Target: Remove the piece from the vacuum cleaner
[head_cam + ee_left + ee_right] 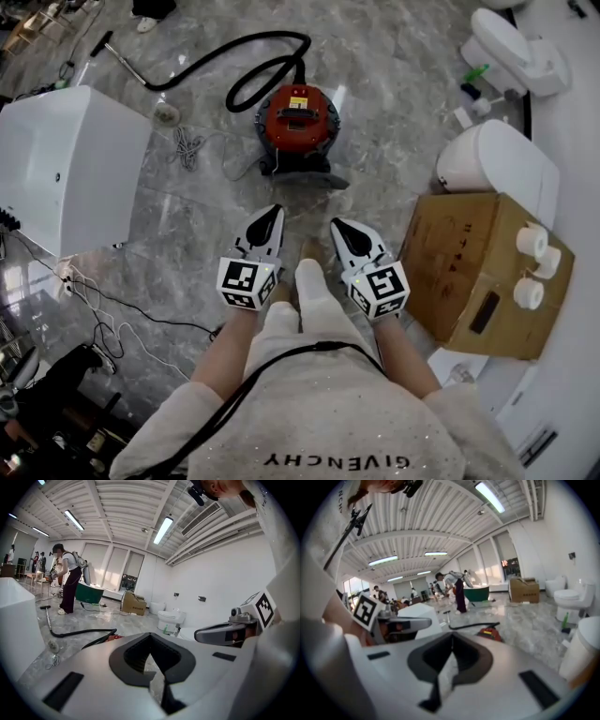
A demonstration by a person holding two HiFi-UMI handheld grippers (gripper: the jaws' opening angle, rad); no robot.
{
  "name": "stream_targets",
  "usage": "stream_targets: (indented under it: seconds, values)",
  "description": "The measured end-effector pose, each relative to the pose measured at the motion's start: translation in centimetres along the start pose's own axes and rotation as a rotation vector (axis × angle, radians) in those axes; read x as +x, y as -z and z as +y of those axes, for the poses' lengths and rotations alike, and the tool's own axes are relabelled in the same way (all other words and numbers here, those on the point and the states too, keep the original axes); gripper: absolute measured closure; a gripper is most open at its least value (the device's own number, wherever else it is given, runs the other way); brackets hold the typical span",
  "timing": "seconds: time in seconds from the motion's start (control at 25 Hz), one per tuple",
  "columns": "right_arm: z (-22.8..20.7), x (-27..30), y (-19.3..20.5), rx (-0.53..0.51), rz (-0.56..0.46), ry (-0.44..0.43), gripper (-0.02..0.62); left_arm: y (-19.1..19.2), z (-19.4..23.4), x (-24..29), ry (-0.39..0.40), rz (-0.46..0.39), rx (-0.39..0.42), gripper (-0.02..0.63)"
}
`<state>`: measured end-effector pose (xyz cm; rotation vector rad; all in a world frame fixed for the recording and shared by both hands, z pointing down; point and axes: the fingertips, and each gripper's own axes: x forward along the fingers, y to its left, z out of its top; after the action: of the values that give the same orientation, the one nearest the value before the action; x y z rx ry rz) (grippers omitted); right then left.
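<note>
In the upper middle of the head view, the red vacuum cleaner is sitting on the grey floor, its black hose looping toward the upper left. Below it, the left gripper and right gripper are pointing toward it, well apart from it, both with jaws closed together on nothing. A cardboard box is standing at the right and a white cabinet at the left.
</note>
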<state>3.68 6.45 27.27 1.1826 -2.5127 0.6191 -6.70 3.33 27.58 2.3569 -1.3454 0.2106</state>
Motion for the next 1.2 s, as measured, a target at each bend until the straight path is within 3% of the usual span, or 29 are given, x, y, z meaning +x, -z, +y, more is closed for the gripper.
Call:
stream_targets:
  seconds: [0.4,0.76,1.04,1.2]
  values:
    - [-4.0,3.0,1.2,0.000,0.052,-0.055,0.581,1.0,1.3,4.4,-0.048,0.029,-0.010,0.586]
    - [-6.2,5.7,3.3,0.027,0.068,-0.063,0.581,3.8,2.3,7.4,-0.038,0.073,-0.003,0.586]
    - [-8.2,8.6,6.1,0.015,0.096,-0.055,0.581,7.4,2.9,11.1,0.031,0.084,-0.062,0.584]
    - [-9.5,11.1,8.8,0.022,0.123,-0.051,0.581,10.0,3.8,13.3,0.048,0.114,-0.036,0.584]
